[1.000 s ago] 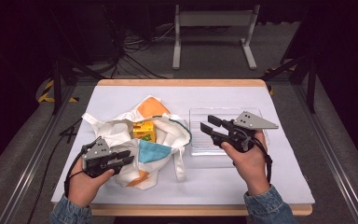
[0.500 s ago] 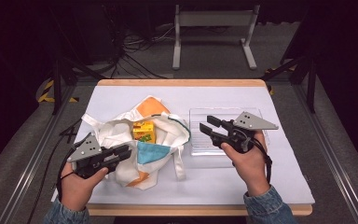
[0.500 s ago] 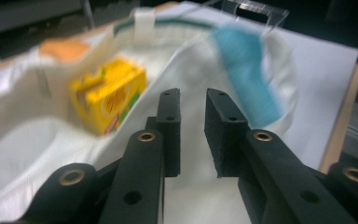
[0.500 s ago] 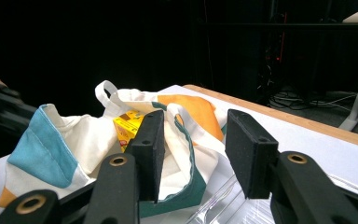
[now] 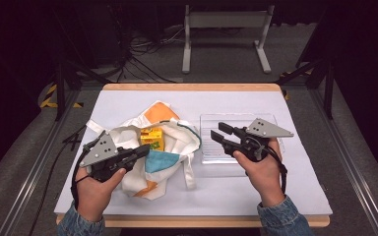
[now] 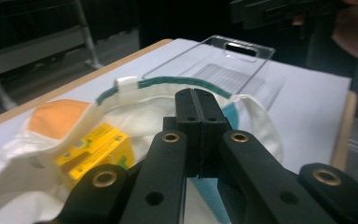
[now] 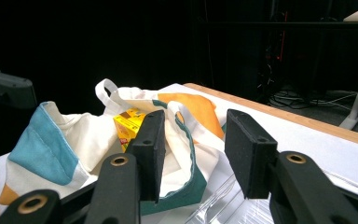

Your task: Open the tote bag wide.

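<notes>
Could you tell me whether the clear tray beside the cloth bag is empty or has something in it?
Empty. The tray shows only its ribbed clear floor in the high view and the left gripper view; the yellow box sits in the bag.

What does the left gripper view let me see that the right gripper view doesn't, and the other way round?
Left gripper view: the left hand-held gripper, whose jaws have just been closing and now meet (whether cloth is pinched between them I cannot tell), and the handle slot of the clear tray. Right gripper view: the right hand-held gripper, jaws apart with nothing between them, plus the bag's white strap and blue patch. Shared: the cloth bag and the yellow box inside it.
</notes>
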`<action>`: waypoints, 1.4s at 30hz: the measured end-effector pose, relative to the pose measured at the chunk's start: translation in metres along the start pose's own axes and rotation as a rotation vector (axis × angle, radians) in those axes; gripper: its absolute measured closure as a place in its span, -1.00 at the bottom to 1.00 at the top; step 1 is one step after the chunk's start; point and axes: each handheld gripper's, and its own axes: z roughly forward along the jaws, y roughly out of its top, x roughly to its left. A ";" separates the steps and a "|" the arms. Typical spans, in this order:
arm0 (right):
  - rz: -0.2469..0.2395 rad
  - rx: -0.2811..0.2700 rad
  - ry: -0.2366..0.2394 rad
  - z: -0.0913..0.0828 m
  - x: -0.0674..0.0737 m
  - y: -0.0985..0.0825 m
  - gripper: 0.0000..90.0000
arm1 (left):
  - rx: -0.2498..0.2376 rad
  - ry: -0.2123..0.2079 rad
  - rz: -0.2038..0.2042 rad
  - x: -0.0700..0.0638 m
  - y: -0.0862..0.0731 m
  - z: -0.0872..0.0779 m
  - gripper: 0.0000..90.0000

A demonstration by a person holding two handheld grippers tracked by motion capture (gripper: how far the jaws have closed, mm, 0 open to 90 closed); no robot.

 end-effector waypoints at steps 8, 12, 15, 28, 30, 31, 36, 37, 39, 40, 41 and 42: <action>-0.001 0.006 0.006 0.001 0.001 -0.001 0.30 | 0.130 -0.001 -0.012 0.006 -0.020 0.031 1.00; 0.000 0.009 0.007 0.002 0.001 -0.001 0.30 | 0.207 -0.021 -0.024 0.008 -0.034 0.051 1.00; -0.001 0.009 0.010 0.001 0.002 -0.001 0.30 | 0.279 -0.022 -0.059 0.014 -0.053 0.067 1.00; 0.003 0.010 0.017 0.001 0.002 -0.002 0.29 | 0.405 0.048 -0.095 0.032 -0.087 0.076 1.00; 0.004 0.013 0.016 0.002 0.002 -0.003 0.29 | 0.400 0.035 -0.129 0.039 -0.092 0.073 1.00; 0.003 0.015 0.016 0.002 0.002 -0.003 0.29 | 0.410 0.053 -0.118 0.040 -0.093 0.073 1.00; 0.007 0.022 0.017 0.004 0.001 -0.005 0.29 | 0.419 0.065 -0.101 0.042 -0.095 0.071 1.00; 0.008 0.023 0.017 0.004 0.001 -0.005 0.29 | 0.410 0.058 -0.112 0.042 -0.095 0.070 1.00; 0.009 0.027 0.018 0.005 0.001 -0.006 0.29 | 0.375 0.040 -0.130 0.042 -0.093 0.067 0.97; 0.009 0.028 0.020 0.006 0.001 -0.006 0.29 | 0.359 0.036 -0.132 0.042 -0.091 0.064 0.91; 0.012 0.031 0.023 0.007 0.001 -0.006 0.29 | 0.350 0.036 -0.128 0.042 -0.088 0.062 0.88; 0.014 0.030 0.025 0.008 0.001 -0.006 0.30 | 0.337 0.035 -0.120 0.042 -0.085 0.058 0.86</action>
